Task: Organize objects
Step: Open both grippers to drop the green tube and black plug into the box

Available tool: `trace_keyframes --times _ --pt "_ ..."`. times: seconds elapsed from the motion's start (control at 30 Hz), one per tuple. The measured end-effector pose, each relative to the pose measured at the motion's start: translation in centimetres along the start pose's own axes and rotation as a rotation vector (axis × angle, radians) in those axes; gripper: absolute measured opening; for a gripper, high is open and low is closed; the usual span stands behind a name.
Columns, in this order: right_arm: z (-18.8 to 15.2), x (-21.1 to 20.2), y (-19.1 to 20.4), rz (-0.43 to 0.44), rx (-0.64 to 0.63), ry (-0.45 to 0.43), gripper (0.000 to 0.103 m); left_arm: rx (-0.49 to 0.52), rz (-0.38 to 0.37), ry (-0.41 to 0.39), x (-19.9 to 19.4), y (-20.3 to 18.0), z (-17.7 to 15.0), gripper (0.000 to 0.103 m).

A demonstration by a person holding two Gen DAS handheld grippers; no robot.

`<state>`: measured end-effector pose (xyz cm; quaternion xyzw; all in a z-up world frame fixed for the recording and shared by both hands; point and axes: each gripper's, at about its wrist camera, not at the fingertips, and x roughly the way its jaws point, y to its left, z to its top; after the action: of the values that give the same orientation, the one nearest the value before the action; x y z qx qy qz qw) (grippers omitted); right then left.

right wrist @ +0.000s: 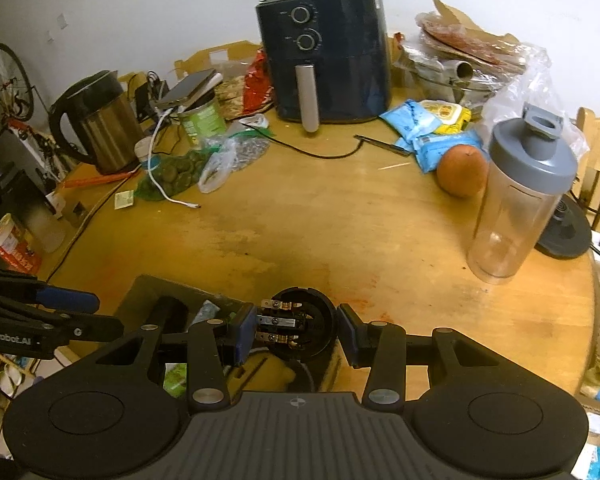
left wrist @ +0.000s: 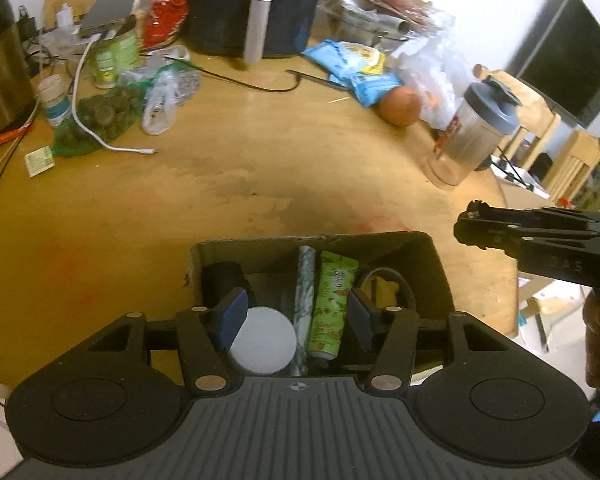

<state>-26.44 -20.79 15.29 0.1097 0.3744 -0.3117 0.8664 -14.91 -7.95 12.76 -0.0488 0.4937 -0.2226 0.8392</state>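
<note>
Cardboard box (left wrist: 428,264) sitting at the table's (left wrist: 260,152) near edge, directly under the left gripper (left wrist: 298,322). Inside, from 9 o'clock to 3 o'clock: white round lid (left wrist: 262,340), marbled roll (left wrist: 305,304), green pouch (left wrist: 332,304), something yellow ringed by a dark cable. Left gripper's fingers standing wide apart, gripping nothing, hovering over the contents.

Right gripper (right wrist: 296,336) hovering at the box's 3 o'clock corner; a black round plug-like part (right wrist: 300,328) lying between its blue pads (right wrist: 246,334). Left pad appears touching, right pad showing a small gap — cannot tell whether it is clamped.

Outward: clear shaker bottle (right wrist: 520,204) with grey lid at 2 o'clock, orange fruit (right wrist: 462,172) just beside it, blue snack packets (right wrist: 428,136) behind. Air fryer (right wrist: 324,56) at 12 o'clock. At 10 o'clock, kettle (right wrist: 96,128), green can (right wrist: 204,120), netted bag (right wrist: 176,176), white cable (right wrist: 160,176) trailing across.
</note>
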Motion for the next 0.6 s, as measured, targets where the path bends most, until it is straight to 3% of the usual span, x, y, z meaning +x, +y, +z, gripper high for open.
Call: trace_keyframes --times 0.1,0.2,0.3,0.37,0.43,0.5,0.6 --pt "0.4 -0.1 0.3 0.014 -0.007 -0.006 0.046 -0.012 0.013 -0.005 -0.2 0.2 -0.2 0.056" --pt "0.8 0.0 0.6 0.034 -0.020 -0.005 0.046 -0.025 0.030 -0.018 -0.5 0.3 -0.3 0.074" --pt "0.9 0.4 0.9 0.051 -0.026 0.010 0.047 -0.033 0.041 -0.026 -0.6 0.4 -0.4 0.074" --pt "0.8 1.2 1.2 0.074 -0.041 0.067 0.048 -0.039 0.047 -0.024 -0.7 0.5 -0.5 0.074" --pt "0.4 2.2 1.7 0.070 -0.063 0.122 0.079 -0.047 0.057 -0.022 -0.6 0.5 -0.6 0.077" --pt "0.0 2.5 2.1 0.054 -0.067 0.134 0.093 -0.050 0.069 -0.018 -0.6 0.5 -0.7 0.079" --pt "-0.1 2.6 2.2 0.058 -0.056 0.142 0.100 -0.050 0.084 -0.005 -0.5 0.5 -0.9 0.084"
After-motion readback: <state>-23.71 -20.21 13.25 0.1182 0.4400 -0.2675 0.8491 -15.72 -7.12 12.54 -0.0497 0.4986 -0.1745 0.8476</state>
